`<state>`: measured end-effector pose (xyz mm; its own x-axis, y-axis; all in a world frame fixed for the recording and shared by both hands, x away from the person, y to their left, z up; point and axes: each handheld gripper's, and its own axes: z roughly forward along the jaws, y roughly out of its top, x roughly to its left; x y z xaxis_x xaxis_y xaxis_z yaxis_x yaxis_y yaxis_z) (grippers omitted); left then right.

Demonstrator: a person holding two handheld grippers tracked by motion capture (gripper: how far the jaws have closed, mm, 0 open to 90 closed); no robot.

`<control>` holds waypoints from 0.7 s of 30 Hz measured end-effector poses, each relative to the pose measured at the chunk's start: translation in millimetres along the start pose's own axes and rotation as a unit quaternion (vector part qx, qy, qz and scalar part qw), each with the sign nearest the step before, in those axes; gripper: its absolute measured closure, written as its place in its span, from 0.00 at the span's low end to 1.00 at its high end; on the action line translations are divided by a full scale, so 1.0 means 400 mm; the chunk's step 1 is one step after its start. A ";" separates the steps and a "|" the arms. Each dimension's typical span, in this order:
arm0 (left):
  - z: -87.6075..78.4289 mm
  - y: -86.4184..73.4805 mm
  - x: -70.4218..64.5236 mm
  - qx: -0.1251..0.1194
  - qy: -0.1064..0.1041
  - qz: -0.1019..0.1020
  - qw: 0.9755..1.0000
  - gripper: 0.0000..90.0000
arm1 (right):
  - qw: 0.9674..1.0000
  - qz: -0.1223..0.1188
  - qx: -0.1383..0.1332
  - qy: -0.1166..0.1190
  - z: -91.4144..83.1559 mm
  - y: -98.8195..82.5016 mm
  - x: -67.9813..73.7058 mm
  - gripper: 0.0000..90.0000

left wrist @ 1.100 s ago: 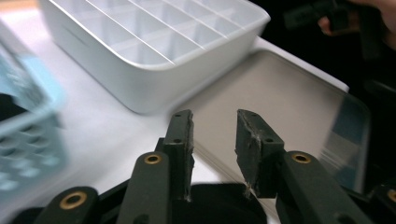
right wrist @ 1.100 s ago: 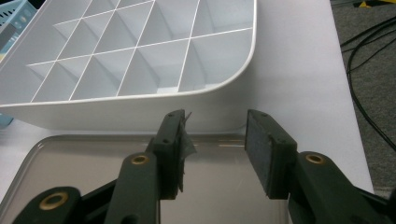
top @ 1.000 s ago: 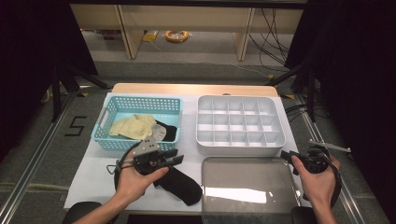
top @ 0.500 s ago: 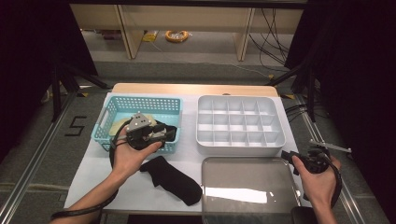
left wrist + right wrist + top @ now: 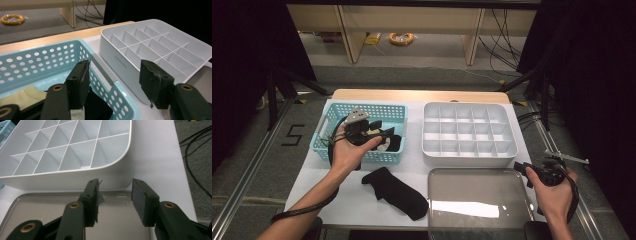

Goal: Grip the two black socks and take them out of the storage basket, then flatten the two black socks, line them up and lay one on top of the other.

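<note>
My left gripper (image 5: 384,134) hovers over the right end of the teal basket (image 5: 329,125). Its jaws have just been opening and stand open with nothing between them. In the left gripper view, the left gripper (image 5: 115,87) straddles the teal basket's rim (image 5: 103,72), with a yellowish cloth (image 5: 25,92) and a black cloth (image 5: 96,107) inside below. A black sock (image 5: 394,190) lies flat on the white table near the front. My right gripper (image 5: 524,170) rests at the right edge. In its own view the right gripper (image 5: 113,202) is open and empty over the grey tray (image 5: 50,215).
A white divided box (image 5: 469,135) stands at the back right, beside the basket; the divided box (image 5: 70,150) lies just beyond the right jaws. The grey tray (image 5: 477,202) sits at the front right. Cables lie on the floor to the right.
The left hand has moved from above the black sock at the front up and back to the basket, its jaws widening. The sock stays on the table. The right hand has kept still.
</note>
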<state>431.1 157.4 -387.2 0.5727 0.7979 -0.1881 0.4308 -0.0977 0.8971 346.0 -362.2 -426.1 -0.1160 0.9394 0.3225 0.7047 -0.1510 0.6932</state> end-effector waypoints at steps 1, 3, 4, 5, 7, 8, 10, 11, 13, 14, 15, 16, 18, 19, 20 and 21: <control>0.004 0.000 0.003 0.001 0.001 -0.003 1.000 0.42 | 1.000 -0.003 0.002 -0.005 -0.002 0.001 -0.001 0.65; 0.010 0.001 0.006 0.002 0.001 -0.009 1.000 0.41 | 1.000 -0.003 0.002 -0.007 -0.002 0.000 0.000 0.65; 0.013 0.002 0.008 0.003 0.001 -0.010 1.000 0.40 | 1.000 -0.002 0.004 -0.001 -0.001 -0.001 0.001 0.65; 0.015 0.003 0.009 0.005 0.002 -0.011 1.000 0.40 | 1.000 0.015 0.004 -0.005 -0.003 -0.003 0.008 0.65; 0.018 0.009 0.013 0.006 0.003 -0.012 1.000 0.40 | 1.000 0.008 0.003 -0.007 -0.008 -0.004 0.007 0.65; 0.018 0.012 0.015 0.007 0.004 -0.011 1.000 0.40 | 1.000 0.003 0.000 -0.007 -0.009 -0.003 0.006 0.65; 0.021 0.019 0.020 0.010 0.005 -0.006 1.000 0.40 | 1.000 0.003 -0.002 0.000 -0.012 -0.002 0.003 0.65; 0.022 0.022 0.021 0.012 0.007 -0.007 1.000 0.40 | 1.000 0.000 -0.002 -0.003 -0.016 -0.002 0.003 0.65; 0.024 0.028 0.026 0.016 0.011 -0.004 1.000 0.41 | 1.000 0.001 -0.001 0.001 -0.015 -0.002 0.005 0.65; 0.026 0.031 0.029 0.015 0.010 -0.006 1.000 0.41 | 1.000 0.018 0.002 0.006 -0.015 -0.003 0.012 0.65; 0.027 0.036 0.031 0.019 0.014 -0.005 1.000 0.41 | 1.000 0.006 0.000 0.003 -0.014 -0.002 0.007 0.65; 0.030 0.039 0.034 0.021 0.015 -0.004 1.000 0.42 | 1.000 0.014 0.003 0.003 -0.015 -0.001 0.010 0.65; 0.041 0.048 0.040 0.027 0.017 -0.003 0.999 0.43 | 1.000 0.019 0.003 -0.003 -0.013 0.000 0.009 0.65; 0.045 0.051 0.043 0.031 0.019 -0.001 0.999 0.43 | 1.000 0.012 0.000 0.003 -0.011 0.000 0.005 0.65; 0.048 0.054 0.045 0.037 0.020 0.003 0.999 0.44 | 1.000 -0.002 0.000 -0.002 -0.010 0.001 -0.001 0.65; 0.053 0.056 0.047 0.038 0.019 0.003 0.999 0.44 | 1.000 -0.001 -0.001 -0.001 -0.010 0.000 -0.001 0.65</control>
<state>466.3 157.6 -379.2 0.5493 0.8187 -0.1673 0.4804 -0.1457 0.8648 343.4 -364.0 -423.6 -0.1153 0.9402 0.3204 0.7032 -0.1506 0.6949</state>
